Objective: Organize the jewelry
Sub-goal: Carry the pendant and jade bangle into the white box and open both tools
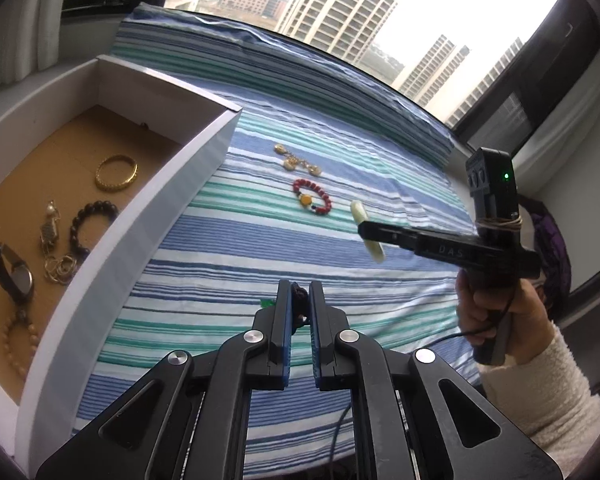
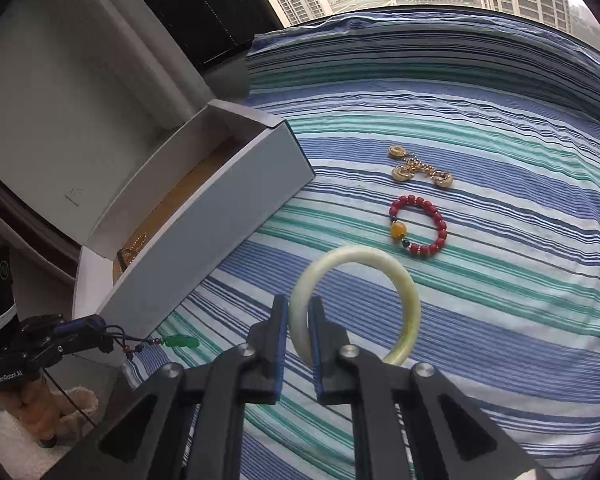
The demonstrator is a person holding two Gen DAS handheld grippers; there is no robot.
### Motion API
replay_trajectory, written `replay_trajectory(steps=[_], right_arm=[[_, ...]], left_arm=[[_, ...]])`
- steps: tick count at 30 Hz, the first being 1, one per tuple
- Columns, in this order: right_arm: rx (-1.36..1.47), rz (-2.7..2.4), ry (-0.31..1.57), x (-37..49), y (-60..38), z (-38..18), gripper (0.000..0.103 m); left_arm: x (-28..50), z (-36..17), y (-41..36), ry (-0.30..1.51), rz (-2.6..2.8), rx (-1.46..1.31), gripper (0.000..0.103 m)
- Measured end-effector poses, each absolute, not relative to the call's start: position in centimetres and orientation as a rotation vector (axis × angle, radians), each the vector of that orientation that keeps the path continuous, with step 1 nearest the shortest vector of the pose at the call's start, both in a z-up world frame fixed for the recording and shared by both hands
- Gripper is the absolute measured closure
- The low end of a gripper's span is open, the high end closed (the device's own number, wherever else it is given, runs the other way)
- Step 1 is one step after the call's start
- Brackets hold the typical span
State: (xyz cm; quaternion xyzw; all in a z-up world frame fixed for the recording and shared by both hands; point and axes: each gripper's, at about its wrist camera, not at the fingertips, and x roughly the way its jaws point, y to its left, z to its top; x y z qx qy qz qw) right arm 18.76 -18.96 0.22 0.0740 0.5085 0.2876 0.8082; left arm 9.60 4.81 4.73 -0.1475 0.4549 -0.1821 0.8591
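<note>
My right gripper (image 2: 299, 312) is shut on a pale green jade bangle (image 2: 410, 300) and holds it above the striped cloth; both show in the left wrist view (image 1: 362, 229), bangle (image 1: 358, 210). My left gripper (image 1: 300, 292) is shut on the dark cord (image 1: 300, 294) of a green pendant necklace (image 2: 180, 341), which hangs beside the box corner; the gripper shows in the right wrist view (image 2: 100, 330). A red bead bracelet (image 2: 420, 226) and a gold charm bracelet (image 2: 418, 168) lie on the cloth.
A white open box (image 1: 148, 224) at the left holds a gold bangle (image 1: 116, 172), a dark bead bracelet (image 1: 88, 224), a watch (image 1: 14, 276), chains and bead strands. The striped cloth (image 1: 300, 232) ends at a window behind.
</note>
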Motion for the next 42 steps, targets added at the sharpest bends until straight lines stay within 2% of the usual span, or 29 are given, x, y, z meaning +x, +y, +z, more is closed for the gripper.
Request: replay_trajectory(steps=[8, 14, 18, 24, 30, 42], right_arm=[[0.109, 0.710, 1.029, 16.4, -15.8, 4.2, 0.093], [0.085, 0.781, 0.935, 16.9, -11.8, 8.9, 0.093], [0.050, 0.846, 0.906, 17.6, -7.2, 10.6, 0.093], [-0.017, 0.938, 0.901, 18.5, 0.5, 11.0, 0.093], [-0.145, 0.921, 0.893, 20.3, 6.2, 9.4, 0.093], [-0.427, 0.730, 0.970, 27.0, 9.4, 0.0, 0.092]], left_arm=[[8.4, 8.4, 7.5, 0.912, -0.372, -0.322, 0.097], [6.7, 12.7, 13.7, 0.824, -0.255, -0.330, 0.097], [5.9, 13.5, 18.5, 0.783, -0.121, -0.335, 0.097], [6.0, 10.6, 23.2, 0.829, 0.016, -0.333, 0.097], [8.2, 5.7, 24.0, 0.923, 0.018, -0.364, 0.097], [13.2, -1.4, 21.1, 1.058, 0.087, -0.321, 0.097]])
